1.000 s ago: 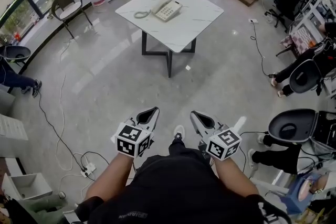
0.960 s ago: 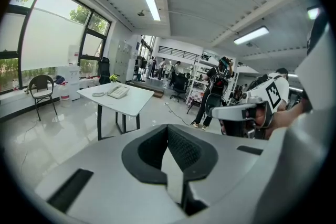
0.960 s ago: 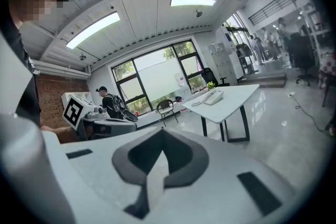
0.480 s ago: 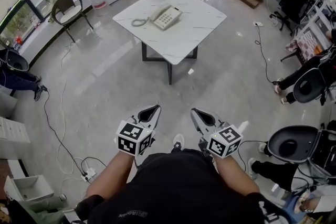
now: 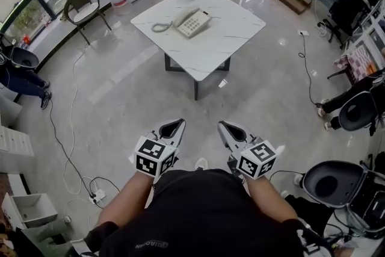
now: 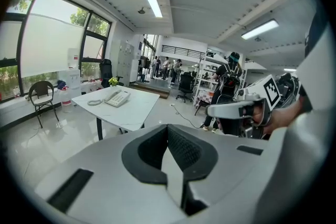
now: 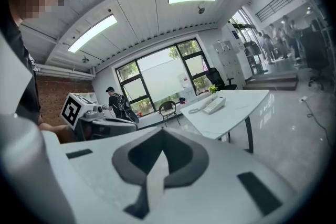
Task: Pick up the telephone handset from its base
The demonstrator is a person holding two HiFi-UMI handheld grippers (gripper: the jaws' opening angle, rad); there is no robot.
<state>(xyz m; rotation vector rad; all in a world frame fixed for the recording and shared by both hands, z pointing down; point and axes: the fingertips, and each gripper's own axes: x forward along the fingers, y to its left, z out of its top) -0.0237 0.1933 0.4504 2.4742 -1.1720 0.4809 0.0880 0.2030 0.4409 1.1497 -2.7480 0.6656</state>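
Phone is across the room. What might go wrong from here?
1. A power strip lies on the floor by the walking path: possible trip hazard.
2. Both left gripper and right gripper are shut; they must open before the handset.
3. The coiled cord may drag the telephone base.

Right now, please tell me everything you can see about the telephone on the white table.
The telephone is a cream-white desk set, plastic by its look, lying flat near the middle of the table. Its handset rests on the base; a coiled cord loops beside it. Nothing else touches it.
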